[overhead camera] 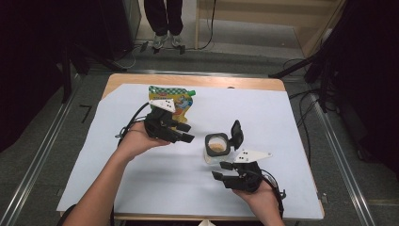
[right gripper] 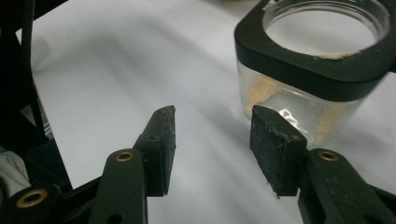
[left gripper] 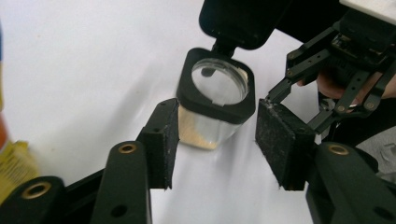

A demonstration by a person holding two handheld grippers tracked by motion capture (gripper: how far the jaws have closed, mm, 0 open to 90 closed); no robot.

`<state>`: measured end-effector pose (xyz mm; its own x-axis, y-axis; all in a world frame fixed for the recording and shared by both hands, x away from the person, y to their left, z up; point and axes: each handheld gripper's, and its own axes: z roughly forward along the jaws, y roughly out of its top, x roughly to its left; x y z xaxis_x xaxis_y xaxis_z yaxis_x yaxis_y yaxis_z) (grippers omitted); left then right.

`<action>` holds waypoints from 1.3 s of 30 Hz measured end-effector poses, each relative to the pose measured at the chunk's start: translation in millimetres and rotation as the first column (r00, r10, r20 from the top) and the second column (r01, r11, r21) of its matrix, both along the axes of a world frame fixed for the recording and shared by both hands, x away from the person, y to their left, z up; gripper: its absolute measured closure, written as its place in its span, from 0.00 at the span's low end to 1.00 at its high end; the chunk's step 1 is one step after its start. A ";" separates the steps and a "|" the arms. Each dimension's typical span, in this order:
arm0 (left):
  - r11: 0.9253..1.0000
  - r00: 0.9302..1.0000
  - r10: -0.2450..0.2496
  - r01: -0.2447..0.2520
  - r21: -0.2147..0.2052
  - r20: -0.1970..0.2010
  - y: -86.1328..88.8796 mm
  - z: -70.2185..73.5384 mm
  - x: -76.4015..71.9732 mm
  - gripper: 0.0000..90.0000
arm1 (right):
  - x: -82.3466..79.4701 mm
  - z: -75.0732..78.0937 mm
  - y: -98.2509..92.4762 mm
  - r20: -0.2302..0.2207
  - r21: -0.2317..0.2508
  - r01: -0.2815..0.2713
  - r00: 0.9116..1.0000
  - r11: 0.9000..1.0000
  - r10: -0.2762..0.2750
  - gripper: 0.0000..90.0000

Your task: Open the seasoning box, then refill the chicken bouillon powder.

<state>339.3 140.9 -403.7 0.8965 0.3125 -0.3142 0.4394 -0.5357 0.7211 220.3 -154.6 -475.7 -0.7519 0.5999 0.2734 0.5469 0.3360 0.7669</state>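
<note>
**Both grippers stood released beside the open jar**

A clear jar [overhead camera: 217, 148] with a black square collar stood upright on the white sheet [overhead camera: 291, 122] that covered the table, a little right of the middle. Its black flip lid [overhead camera: 236, 133] was hinged back and stood up at the jar's far right side. A thin layer of tan powder lay in the bottom of the jar, and some of it clung to the wall on one side.

The left gripper [overhead camera: 186, 133] was held level to the left of the jar and pointed toward it, near but apart from it. In the left gripper view its jaws stood parted with nothing between the pads [left gripper: 163, 140], and the jar [left gripper: 215, 105] sat just beyond them.

The right gripper [overhead camera: 223, 170] lay on the near side of the jar, just below it in the high view, with its grey plate on top. Its jaws were also spread and gripped nothing; in the right gripper view the jar [right gripper: 303, 88] stood just past the right-hand pad [right gripper: 275, 144], close to it, though contact could not be judged.

A yellow and green pouch [overhead camera: 175, 101] lay on the sheet on the far side of the left gripper, partly hidden behind it.
</note>
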 end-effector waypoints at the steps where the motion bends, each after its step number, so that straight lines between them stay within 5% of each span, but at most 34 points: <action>1: 1.000 1.000 0.001 -0.001 0.002 0.000 2.4 0.0 0.6 0.51 | -0.3 0.0 1.5 0.001 0.000 -0.007 1.000 1.000 0.007 0.57; 14: 0.998 0.996 0.067 -0.068 0.014 0.061 32.1 17.2 1.8 0.50 | 2.3 -2.8 22.5 0.018 -0.006 -0.064 0.998 0.998 0.064 0.52; 21: 0.991 0.990 0.129 -0.130 0.024 0.052 57.4 18.5 2.6 0.54 | 3.4 -2.9 34.4 0.031 -0.002 -0.108 0.994 0.994 0.108 0.52; 27: 0.982 0.980 0.185 -0.188 0.022 0.074 79.0 20.3 0.5 0.55 | 7.0 -4.6 46.8 0.035 -0.010 -0.145 0.989 0.989 0.146 0.50; 39: 0.950 0.949 0.300 -0.306 0.058 0.093 117.1 10.5 4.2 0.52 | 7.8 -5.7 67.5 0.045 -0.023 -0.214 0.976 0.977 0.214 0.51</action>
